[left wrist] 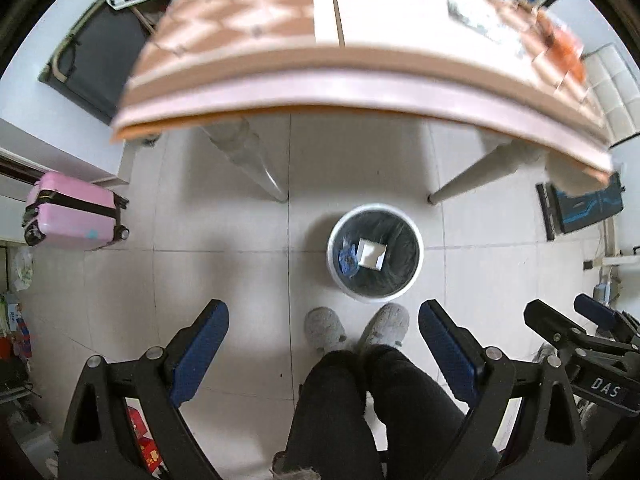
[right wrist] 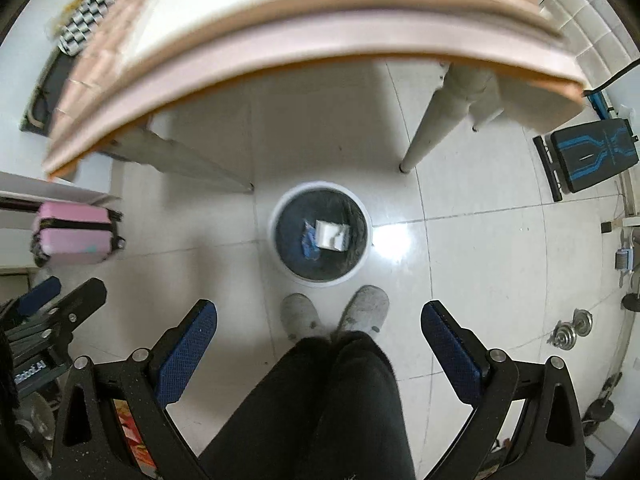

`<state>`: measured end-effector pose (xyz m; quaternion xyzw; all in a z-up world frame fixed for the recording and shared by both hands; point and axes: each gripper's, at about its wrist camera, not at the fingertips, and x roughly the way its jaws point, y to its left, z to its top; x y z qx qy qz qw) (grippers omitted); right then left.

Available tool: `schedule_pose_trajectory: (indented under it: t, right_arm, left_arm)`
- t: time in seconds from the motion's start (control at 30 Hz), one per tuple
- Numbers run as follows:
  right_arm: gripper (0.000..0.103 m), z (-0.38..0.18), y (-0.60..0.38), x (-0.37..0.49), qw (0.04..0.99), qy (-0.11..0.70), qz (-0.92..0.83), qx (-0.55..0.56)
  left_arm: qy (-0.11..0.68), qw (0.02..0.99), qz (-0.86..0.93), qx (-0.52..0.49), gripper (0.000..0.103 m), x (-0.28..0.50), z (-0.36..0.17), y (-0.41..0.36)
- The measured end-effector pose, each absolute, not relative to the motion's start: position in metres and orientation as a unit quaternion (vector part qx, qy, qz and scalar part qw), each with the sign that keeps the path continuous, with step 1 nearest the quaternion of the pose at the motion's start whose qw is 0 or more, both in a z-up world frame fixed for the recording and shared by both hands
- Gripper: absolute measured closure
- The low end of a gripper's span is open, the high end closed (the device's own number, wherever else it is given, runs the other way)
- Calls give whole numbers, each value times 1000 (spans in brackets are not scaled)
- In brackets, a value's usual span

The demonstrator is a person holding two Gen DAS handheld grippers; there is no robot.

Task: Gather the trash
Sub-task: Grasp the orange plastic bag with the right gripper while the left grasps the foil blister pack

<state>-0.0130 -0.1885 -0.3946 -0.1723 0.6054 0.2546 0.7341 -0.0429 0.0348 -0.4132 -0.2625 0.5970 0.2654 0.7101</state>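
A round white trash bin (left wrist: 416,258) with a dark liner stands on the floor below me, in front of the person's feet; it also shows in the right wrist view (right wrist: 280,208). Inside lie a white square piece (left wrist: 372,254) (right wrist: 331,235) and a blue crumpled wrapper (left wrist: 347,260) (right wrist: 309,242). My left gripper (left wrist: 324,320) is open and empty, high above the floor. My right gripper (right wrist: 319,316) is open and empty, also held high above the bin. Blurred items lie on the table top (left wrist: 400,20) at the far right.
The table's front edge (left wrist: 360,92) (right wrist: 320,44) curves across the top, its legs (left wrist: 248,160) (right wrist: 432,128) on the tiled floor. A pink suitcase (left wrist: 72,216) (right wrist: 72,234) stands at left. A black and blue bench (right wrist: 592,156) and weight plates (right wrist: 572,328) are at right.
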Motion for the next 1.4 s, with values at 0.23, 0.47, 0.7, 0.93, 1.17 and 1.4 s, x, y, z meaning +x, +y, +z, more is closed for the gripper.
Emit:
schedule_pose_trajectory:
  t: [0.23,0.47,0.7,0.93,1.17,1.4]
  right_arm:
    - [0,-304,-189,10,766,576,260,-119]
    - [0,-236,-187,123,804,542,225,-96]
    - [1,-224,-183,287,810,547,200,-73]
    - [14,-269,-144,413,766,599,218,-85]
    - [58,-302,-103,437,732,625,247,-110]
    - [78,-300,-90,425,725,621,275,-116]
  left_arm:
    - [562,715,302,-286,6,-23,-367,63]
    - [543,702,306,-344,6,55,-353,98]
    - [542,650,306,-435,7,168,-373,124]
    - [538,577,300,-535,7,254,-418,146]
    - [527,497,366,-585,18,286,-438,162]
    - [580,533,382,-483,27,317,-430,149]
